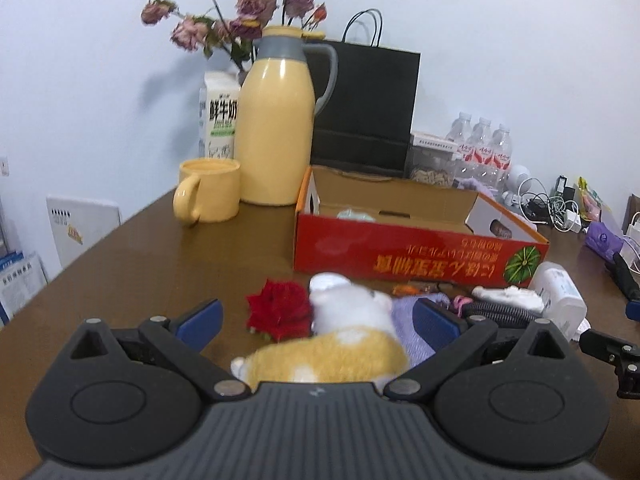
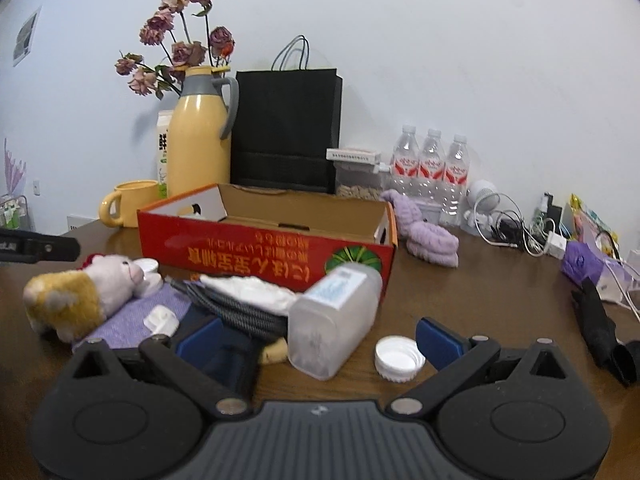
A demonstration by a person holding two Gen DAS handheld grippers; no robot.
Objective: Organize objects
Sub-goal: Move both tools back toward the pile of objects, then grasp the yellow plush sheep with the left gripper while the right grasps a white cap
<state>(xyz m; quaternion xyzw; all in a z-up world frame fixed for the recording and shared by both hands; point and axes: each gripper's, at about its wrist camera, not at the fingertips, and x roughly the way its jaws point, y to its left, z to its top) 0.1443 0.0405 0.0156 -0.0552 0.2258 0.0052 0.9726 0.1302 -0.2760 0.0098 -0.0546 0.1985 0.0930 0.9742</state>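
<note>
An open red cardboard box [image 1: 416, 252] [image 2: 264, 246] sits mid-table. In the left wrist view my left gripper [image 1: 320, 320] is open around a yellow-and-white plush toy [image 1: 344, 336], which lies on a purple cloth [image 1: 412, 320] beside a red rose [image 1: 280, 312]. The plush [image 2: 80, 292] also shows at the left of the right wrist view. My right gripper [image 2: 320, 338] is open around a clear plastic bottle [image 2: 332, 316] lying on its side, with its white cap [image 2: 399, 358] beside it. A grey braided cable [image 2: 240, 312] and white tissue [image 2: 256, 286] lie in front of the box.
A yellow thermos [image 1: 276, 128], yellow mug [image 1: 208, 194], milk carton [image 1: 218, 120], dried flowers [image 1: 236, 12] and black paper bag [image 1: 368, 108] stand behind the box. Three water bottles [image 2: 430, 164], a purple towel [image 2: 428, 236], chargers and cables [image 2: 520, 228] fill the right side.
</note>
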